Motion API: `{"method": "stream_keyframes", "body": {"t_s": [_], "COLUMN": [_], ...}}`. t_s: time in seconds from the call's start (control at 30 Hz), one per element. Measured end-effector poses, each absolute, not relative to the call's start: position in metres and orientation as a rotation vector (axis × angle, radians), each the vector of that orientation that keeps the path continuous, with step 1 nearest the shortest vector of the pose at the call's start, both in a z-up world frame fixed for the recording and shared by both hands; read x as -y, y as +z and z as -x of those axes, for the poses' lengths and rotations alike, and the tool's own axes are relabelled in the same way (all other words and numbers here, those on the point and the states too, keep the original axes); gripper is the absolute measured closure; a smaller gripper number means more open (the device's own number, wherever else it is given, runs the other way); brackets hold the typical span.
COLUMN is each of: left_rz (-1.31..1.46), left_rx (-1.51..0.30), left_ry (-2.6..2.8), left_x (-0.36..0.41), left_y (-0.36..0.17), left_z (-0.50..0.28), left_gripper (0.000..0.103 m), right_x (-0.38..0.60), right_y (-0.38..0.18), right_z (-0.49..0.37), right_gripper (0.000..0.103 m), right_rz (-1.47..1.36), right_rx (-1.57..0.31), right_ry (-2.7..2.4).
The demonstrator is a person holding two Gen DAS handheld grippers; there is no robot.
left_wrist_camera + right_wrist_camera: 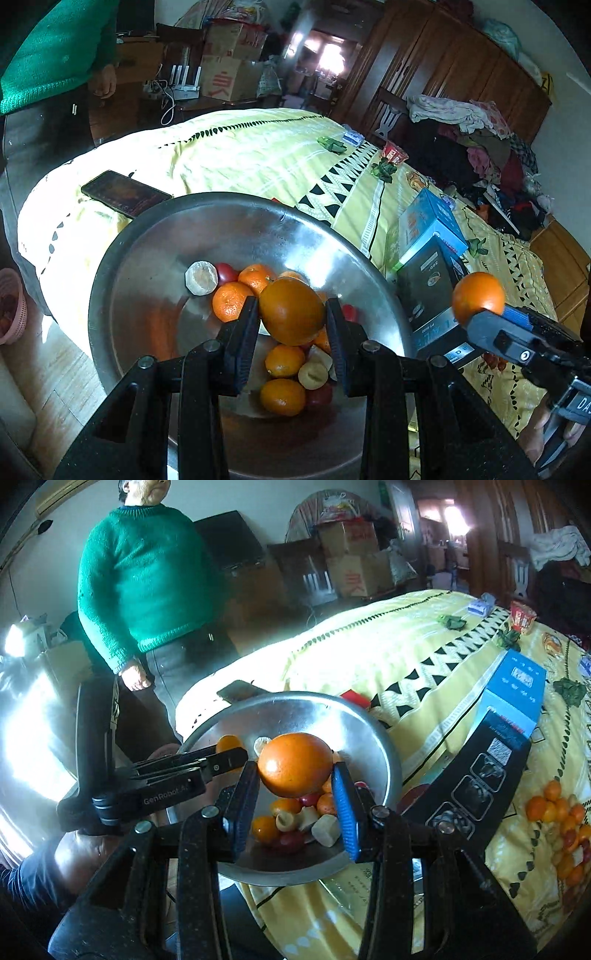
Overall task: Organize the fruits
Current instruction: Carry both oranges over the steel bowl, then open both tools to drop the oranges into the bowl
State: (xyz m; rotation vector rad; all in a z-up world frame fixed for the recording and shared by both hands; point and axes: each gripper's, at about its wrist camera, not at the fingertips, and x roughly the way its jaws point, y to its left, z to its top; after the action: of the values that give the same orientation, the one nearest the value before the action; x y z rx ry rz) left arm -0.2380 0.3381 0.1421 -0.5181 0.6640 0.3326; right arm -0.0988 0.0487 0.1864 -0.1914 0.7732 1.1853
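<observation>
Since both your left tongs (291, 314) and right tongs (295, 771) are each clamped on an orange (291, 312) over the steel bowl (147, 236) on the bed, you're mid-drop-off, so probably just lower and release gently.

The left claw (291, 314) is held clamped on an orange (291, 311). The right claw (295, 771) is likewise closed on another orange (294, 764), both claws raised side by side.
</observation>
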Motion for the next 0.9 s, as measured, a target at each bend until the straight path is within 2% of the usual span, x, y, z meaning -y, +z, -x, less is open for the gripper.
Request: {"method": "stream_keyframes", "body": {"t_s": [0.5, 0.53, 0.57, 0.63, 0.77, 0.9], "left_rz": [0.558, 0.564, 0.569, 0.57, 0.562, 0.545], "left_rx": [-0.728, -0.734, -0.737, -0.731, -0.729, -0.707], "left_ry": [0.338, 0.342, 0.345, 0.357, 0.365, 0.351], "left_x": [-0.358, -0.359, -0.361, -0.361, -0.358, -0.349], "left_y": [0.121, 0.12, 0.119, 0.121, 0.127, 0.14], "left_z": [0.231, 0.232, 0.232, 0.233, 0.233, 0.233], "left_gripper": [0.066, 0.064, 0.056, 0.05, 0.045, 0.044], "right_x": [-0.073, -0.073, -0.073, -0.073, -0.066, -0.029], "right_y": [0.142, 0.141, 0.141, 0.141, 0.148, 0.166], "right_z": [0.095, 0.096, 0.097, 0.098, 0.099, 0.104], "right_gripper": [0.062, 0.061, 0.061, 0.061, 0.061, 0.06], "right_rz": [0.219, 0.22, 0.219, 0.218, 0.205, 0.155], "right_rx": [-0.928, -0.934, -0.938, -0.939, -0.925, -0.848], "right_ry": [1.149, 1.15, 1.151, 1.154, 1.15, 1.15]}}
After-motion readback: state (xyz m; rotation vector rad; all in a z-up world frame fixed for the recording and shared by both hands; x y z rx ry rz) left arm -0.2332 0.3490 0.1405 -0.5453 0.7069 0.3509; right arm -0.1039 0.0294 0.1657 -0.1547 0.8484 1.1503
